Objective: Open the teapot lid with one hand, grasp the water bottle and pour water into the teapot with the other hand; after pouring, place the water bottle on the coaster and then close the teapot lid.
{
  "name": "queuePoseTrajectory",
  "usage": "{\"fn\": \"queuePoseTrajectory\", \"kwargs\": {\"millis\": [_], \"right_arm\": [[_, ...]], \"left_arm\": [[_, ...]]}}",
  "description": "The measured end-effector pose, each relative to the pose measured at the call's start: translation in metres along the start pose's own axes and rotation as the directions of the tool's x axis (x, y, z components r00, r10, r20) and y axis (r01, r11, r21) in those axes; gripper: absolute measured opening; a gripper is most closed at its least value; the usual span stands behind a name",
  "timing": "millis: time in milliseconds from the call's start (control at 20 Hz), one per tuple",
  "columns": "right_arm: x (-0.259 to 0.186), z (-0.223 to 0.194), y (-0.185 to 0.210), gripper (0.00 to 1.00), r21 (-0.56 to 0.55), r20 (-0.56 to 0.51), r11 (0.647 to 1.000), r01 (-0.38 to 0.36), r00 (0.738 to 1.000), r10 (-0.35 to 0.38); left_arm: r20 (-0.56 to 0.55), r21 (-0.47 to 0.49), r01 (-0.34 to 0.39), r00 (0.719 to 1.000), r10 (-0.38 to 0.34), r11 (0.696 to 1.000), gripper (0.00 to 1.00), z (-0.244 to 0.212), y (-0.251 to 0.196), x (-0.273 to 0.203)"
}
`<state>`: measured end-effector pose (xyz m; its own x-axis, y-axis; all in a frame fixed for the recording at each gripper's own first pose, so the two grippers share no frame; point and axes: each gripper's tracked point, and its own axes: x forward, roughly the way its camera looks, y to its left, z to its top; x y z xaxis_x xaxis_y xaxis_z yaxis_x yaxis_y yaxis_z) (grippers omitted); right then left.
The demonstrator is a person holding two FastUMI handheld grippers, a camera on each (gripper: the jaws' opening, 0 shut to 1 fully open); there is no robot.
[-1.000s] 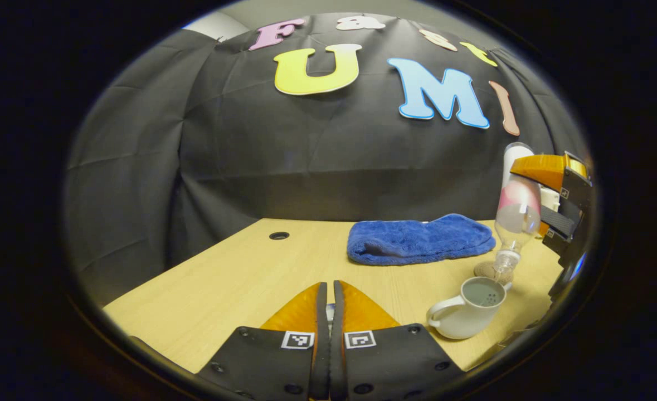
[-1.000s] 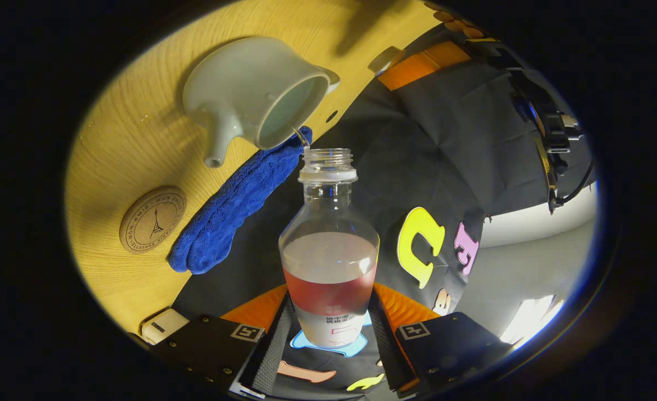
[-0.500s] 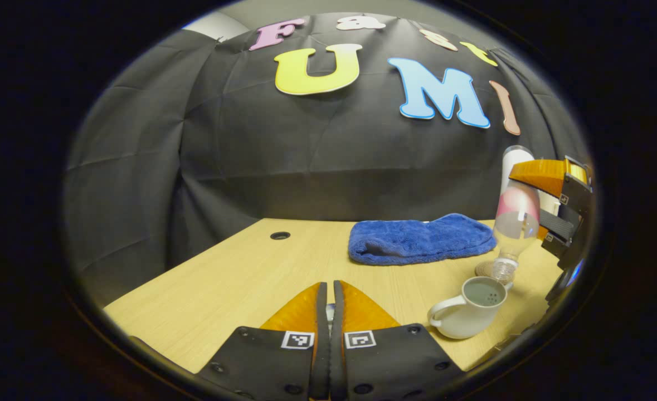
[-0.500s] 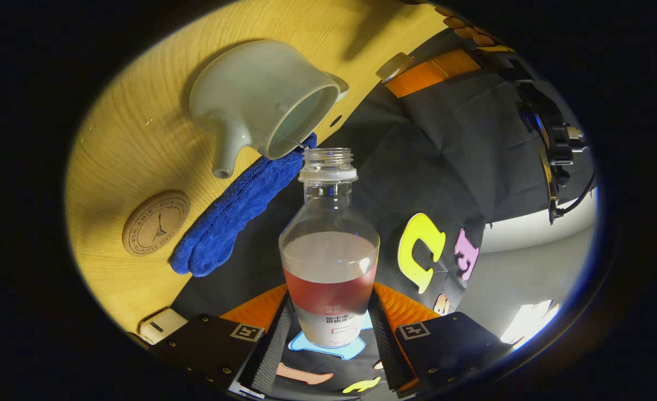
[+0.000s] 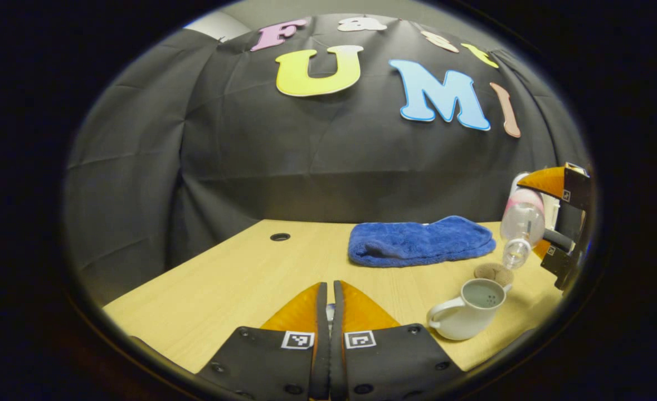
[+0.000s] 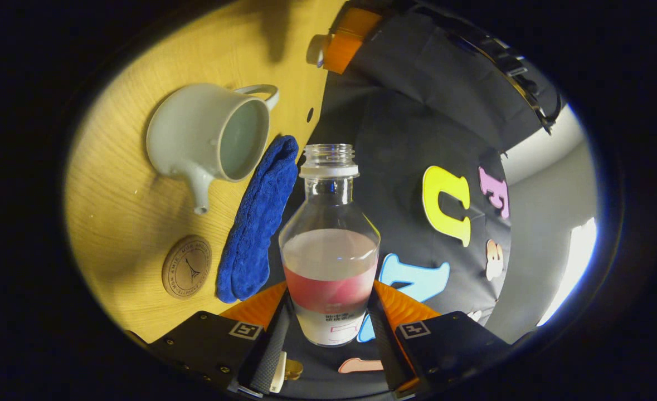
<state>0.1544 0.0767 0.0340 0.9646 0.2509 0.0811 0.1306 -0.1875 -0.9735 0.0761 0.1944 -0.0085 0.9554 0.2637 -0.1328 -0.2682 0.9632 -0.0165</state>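
Note:
The white teapot [image 5: 467,314] stands open on the table at the right, its strainer holes showing; in the right gripper view the teapot [image 6: 205,133] has its spout toward the coaster. My right gripper [image 6: 331,303] is shut on the uncapped water bottle [image 6: 328,250], partly full, with a pink label. In the left gripper view the bottle [image 5: 520,223] hangs tilted, mouth down-left, above the cork coaster [image 5: 494,273], apart from the teapot. My left gripper [image 5: 328,306] is shut, a pale sliver between its fingers. The white teapot lid [image 6: 315,54] shows at its tips.
A folded blue towel [image 5: 420,239] lies behind the teapot near the black cloth wall. The coaster [image 6: 186,267] lies between the spout and the towel's end. A round cable hole [image 5: 279,236] sits at the table's back left. The wooden table [image 5: 222,284] stretches left.
The bottle's mouth has lifted off the teapot's rim and swung right, over the coaster; no water runs from it now. The left gripper has stayed in place.

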Motion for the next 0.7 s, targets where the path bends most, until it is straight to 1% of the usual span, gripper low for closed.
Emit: {"fn": "queuePoseTrajectory", "kwargs": {"millis": [100, 200, 300, 350, 400, 450, 500, 550, 600, 650, 700], "right_arm": [[-0.006, -0.004, 0.008, 0.74, 0.116, -0.018, 0.992, -0.039, 0.999, 0.042], [-0.011, -0.009, 0.009, 0.74, 0.209, -0.031, 0.977, -0.045, 0.998, 0.053], [-0.013, -0.015, 0.007, 0.73, 0.321, -0.041, 0.946, -0.046, 0.997, 0.062], [-0.013, -0.017, 0.007, 0.72, 0.393, -0.045, 0.918, -0.053, 0.996, 0.077], [-0.012, -0.019, 0.007, 0.74, 0.475, -0.046, 0.878, -0.062, 0.994, 0.095], [-0.011, -0.019, 0.006, 0.74, 0.555, -0.045, 0.829, -0.070, 0.992, 0.114], [-0.008, -0.020, 0.005, 0.74, 0.629, -0.040, 0.773, -0.080, 0.990, 0.135], [-0.007, -0.020, 0.006, 0.74, 0.696, -0.032, 0.712, -0.091, 0.987, 0.157], [-0.004, -0.019, 0.007, 0.74, 0.757, -0.019, 0.646, -0.101, 0.984, 0.177], [-0.003, -0.019, 0.009, 0.74, 0.808, -0.009, 0.578, -0.111, 0.980, 0.200], [-0.001, -0.018, 0.010, 0.74, 0.854, 0.010, 0.506, -0.121, 0.976, 0.217]], "left_arm": [[0.003, 0.002, 0.001, 1.000, -0.001, 1.000, 0.06, 0.000, 0.000, 0.000], [0.004, 0.003, 0.003, 1.000, -0.003, 1.000, 0.07, 0.000, -0.002, -0.001], [0.005, 0.001, 0.007, 1.000, -0.007, 1.000, 0.07, 0.000, -0.003, 0.000], [0.005, 0.002, 0.009, 1.000, -0.009, 1.000, 0.07, 0.000, -0.004, 0.000], [0.005, 0.003, 0.009, 1.000, -0.009, 1.000, 0.07, 0.000, -0.004, 0.000], [0.005, 0.005, 0.010, 1.000, -0.010, 1.000, 0.06, 0.000, -0.003, 0.000], [0.005, 0.006, 0.010, 1.000, -0.010, 1.000, 0.07, 0.000, -0.004, 0.000], [0.005, 0.007, 0.010, 1.000, -0.011, 1.000, 0.06, -0.001, -0.004, -0.001], [0.005, 0.009, 0.011, 1.000, -0.011, 1.000, 0.07, -0.001, -0.005, 0.000], [0.005, 0.009, 0.010, 1.000, -0.010, 1.000, 0.06, -0.002, -0.004, 0.000], [0.005, 0.010, 0.010, 1.000, -0.010, 1.000, 0.07, -0.001, -0.004, 0.000]]}}
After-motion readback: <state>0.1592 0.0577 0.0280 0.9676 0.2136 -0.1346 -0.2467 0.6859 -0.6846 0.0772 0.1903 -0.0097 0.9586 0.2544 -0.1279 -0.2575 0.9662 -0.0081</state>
